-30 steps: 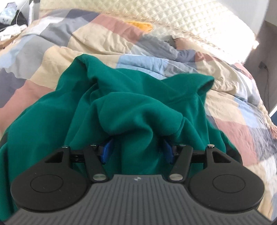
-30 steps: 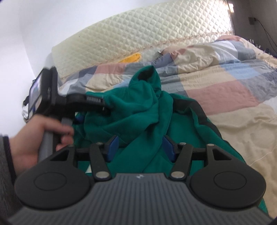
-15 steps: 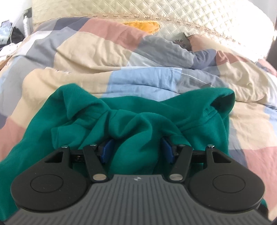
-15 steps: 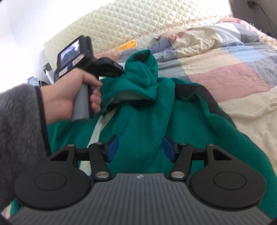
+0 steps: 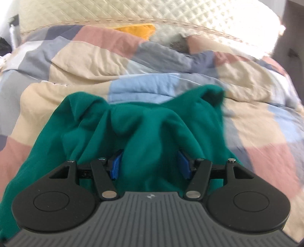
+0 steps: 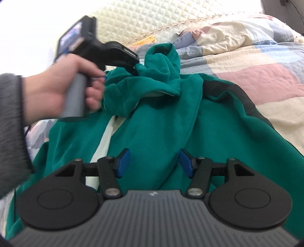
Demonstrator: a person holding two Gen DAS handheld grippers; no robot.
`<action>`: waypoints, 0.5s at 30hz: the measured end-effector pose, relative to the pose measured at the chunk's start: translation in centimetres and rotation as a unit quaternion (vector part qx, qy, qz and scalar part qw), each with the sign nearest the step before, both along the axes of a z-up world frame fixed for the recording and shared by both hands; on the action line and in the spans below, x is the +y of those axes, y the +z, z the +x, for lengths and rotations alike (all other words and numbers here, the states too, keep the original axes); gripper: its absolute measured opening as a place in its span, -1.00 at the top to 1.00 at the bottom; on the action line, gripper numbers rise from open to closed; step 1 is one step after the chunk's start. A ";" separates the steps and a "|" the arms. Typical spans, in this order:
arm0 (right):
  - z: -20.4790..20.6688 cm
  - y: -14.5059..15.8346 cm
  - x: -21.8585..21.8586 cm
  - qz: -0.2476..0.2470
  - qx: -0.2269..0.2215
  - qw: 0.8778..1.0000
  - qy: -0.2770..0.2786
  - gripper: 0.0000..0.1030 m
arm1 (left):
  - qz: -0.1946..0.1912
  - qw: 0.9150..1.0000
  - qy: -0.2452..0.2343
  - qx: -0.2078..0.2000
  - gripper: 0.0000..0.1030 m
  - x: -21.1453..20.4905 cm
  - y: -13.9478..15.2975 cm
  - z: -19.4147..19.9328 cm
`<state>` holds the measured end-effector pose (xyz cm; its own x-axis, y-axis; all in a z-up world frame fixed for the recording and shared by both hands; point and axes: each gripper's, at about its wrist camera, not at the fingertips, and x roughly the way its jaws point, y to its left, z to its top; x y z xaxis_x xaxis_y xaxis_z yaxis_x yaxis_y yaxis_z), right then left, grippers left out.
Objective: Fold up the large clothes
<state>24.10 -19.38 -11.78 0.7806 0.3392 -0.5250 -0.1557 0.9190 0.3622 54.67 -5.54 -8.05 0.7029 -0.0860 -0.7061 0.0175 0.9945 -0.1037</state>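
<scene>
A large green hooded garment [image 5: 144, 129] lies on the patchwork quilt [image 5: 95, 62]. In the left wrist view the left gripper [image 5: 150, 164] has its blue pads wide apart with a bunched fold of the green fabric between them. In the right wrist view the left gripper [image 6: 135, 69] is held up by a hand and touches the raised hood [image 6: 161, 62]. The right gripper [image 6: 154, 163] is open, its blue pads either side of a long green fold [image 6: 161, 121], low over the garment's body. A white stripe [image 6: 103, 140] and a black band [image 6: 235, 95] run along the garment.
A cream quilted headboard [image 5: 152, 15] stands behind the bed, with a yellow cushion [image 5: 138, 30] at its foot. The rumpled quilt [image 6: 256, 62] spreads to the right of the garment. A grey-sleeved arm [image 6: 11, 121] fills the left edge of the right wrist view.
The left gripper has lifted the hood end and carried it toward the headboard, stretching the garment out. The right gripper has stayed low over the garment, open throughout.
</scene>
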 end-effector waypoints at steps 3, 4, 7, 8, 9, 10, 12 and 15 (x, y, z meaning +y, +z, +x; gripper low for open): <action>-0.4 0.5 -0.2 0.004 -0.006 1.000 0.000 -0.15 | -0.008 1.000 -0.022 -0.009 -0.27 0.8 2.1 -4.2; -0.6 0.6 -0.3 0.004 -0.009 1.000 -0.001 -0.15 | -0.011 1.000 -0.024 -0.009 -0.27 1.2 2.5 -5.8; -1.3 0.8 -0.3 -0.003 -0.011 1.000 0.001 -0.16 | -0.033 0.999 -0.020 -0.007 -0.27 2.7 3.2 -11.0; -1.5 0.9 -0.3 -0.004 -0.013 1.000 0.004 -0.16 | -0.041 0.999 -0.016 -0.005 -0.27 3.3 3.3 -12.8; -1.8 1.0 -0.2 -0.007 -0.014 1.000 0.007 -0.16 | -0.048 0.999 -0.009 -0.004 -0.27 4.0 3.2 -14.7; -2.1 1.1 -0.2 -0.007 -0.014 1.000 0.011 -0.16 | -0.056 0.998 -0.001 -0.003 -0.28 4.8 3.0 -16.6; -2.7 1.5 -0.2 -0.004 -0.014 1.000 0.016 -0.15 | -0.070 0.997 0.012 0.002 -0.29 6.3 2.5 -20.1; -4.0 2.3 -0.9 0.020 -0.010 1.000 0.013 -0.16 | -0.083 0.996 0.016 0.016 -0.29 8.0 1.4 -24.8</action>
